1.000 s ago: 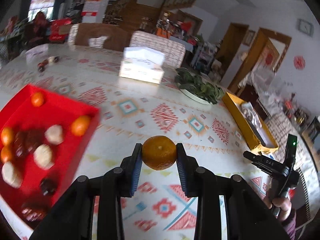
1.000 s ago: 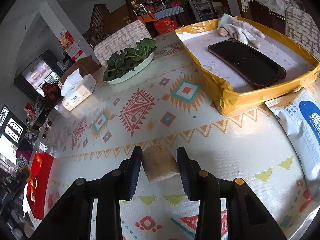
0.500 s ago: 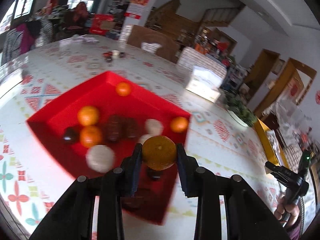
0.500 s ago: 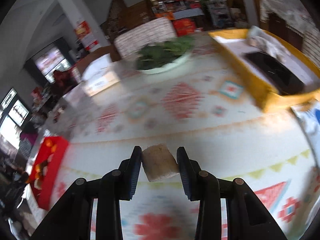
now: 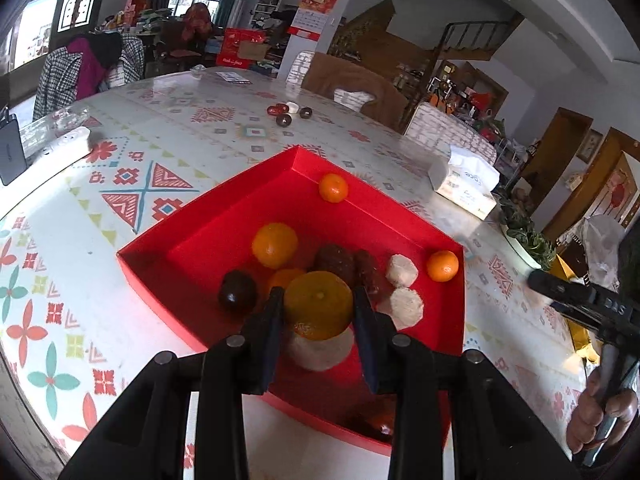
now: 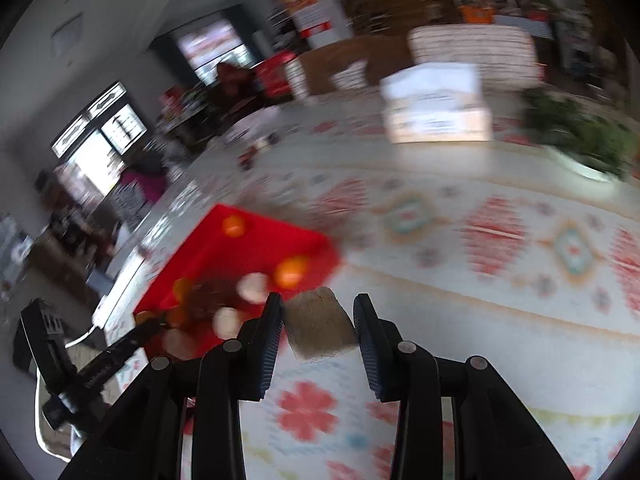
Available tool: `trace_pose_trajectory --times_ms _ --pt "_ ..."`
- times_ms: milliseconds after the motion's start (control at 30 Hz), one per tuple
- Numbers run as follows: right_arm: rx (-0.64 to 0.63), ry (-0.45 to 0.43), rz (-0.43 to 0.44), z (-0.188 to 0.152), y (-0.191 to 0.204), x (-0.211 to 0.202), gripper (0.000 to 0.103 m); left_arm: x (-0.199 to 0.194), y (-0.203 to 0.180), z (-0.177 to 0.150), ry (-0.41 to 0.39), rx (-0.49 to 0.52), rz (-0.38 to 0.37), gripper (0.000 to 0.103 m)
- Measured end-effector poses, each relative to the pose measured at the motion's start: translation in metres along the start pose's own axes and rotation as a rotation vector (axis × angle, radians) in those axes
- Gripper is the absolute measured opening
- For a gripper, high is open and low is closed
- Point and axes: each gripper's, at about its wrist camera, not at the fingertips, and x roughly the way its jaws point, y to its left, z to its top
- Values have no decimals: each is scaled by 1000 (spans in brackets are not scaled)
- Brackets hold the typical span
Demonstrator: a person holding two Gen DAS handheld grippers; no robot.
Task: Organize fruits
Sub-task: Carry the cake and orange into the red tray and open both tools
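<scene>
The left claw [image 5: 318, 306] holds a mandarin orange [image 5: 318, 305] tight between its two fingers, up over the near part of a red tray [image 5: 200, 236]. The tray sits on a big tabletop [image 5: 160, 148] with a white cloth full of red, blue and yellow shapes. In the tray there is a small orange [image 5: 333, 187] at 12 o'clock by the far corner, a bigger orange [image 5: 275, 245] near the middle, and one more orange [image 5: 442, 265] at 2 o'clock by the right wall. A dark round fruit [image 5: 237, 291] lies at 9 o'clock from the held mandarin orange. Brown fruits [image 5: 335, 261] and pale peeled pieces [image 5: 402, 270] lie close together next to them.

Far off on the tabletop, at 12 o'clock, sit a few small dark and red things [image 5: 286, 114]. A tissue box [image 5: 466, 186] stands at 2 o'clock, past the tray. A dish of green leaves [image 5: 526, 236] is at 3 o'clock near the tabletop edge. Around the tabletop are chairs, windows, a wall calendar and brown wooden stairs.

The right claw [image 6: 318, 324] grips a tan, fuzzy block-shaped piece [image 6: 320, 326] between its fingers, above the patterned cloth. Its view is blurry. The red tray [image 6: 256, 240] shows at 10 o'clock from that claw, and the tissue box [image 6: 436, 112] at 1 o'clock.
</scene>
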Motion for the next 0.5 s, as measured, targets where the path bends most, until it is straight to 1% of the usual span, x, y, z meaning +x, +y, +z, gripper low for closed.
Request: trace_pose_trajectory --times_ms 133,233,367,500 --pt "-79 50 34 6 40 42 40 10 -6 -1 24 30 -3 32" --pt "-104 90 64 12 59 71 40 17 -11 0 37 50 -15 32" --pt "-120 130 77 20 74 104 40 23 -12 3 33 66 -13 32" --pt "-114 159 78 27 79 128 40 24 -13 5 24 68 -16 32"
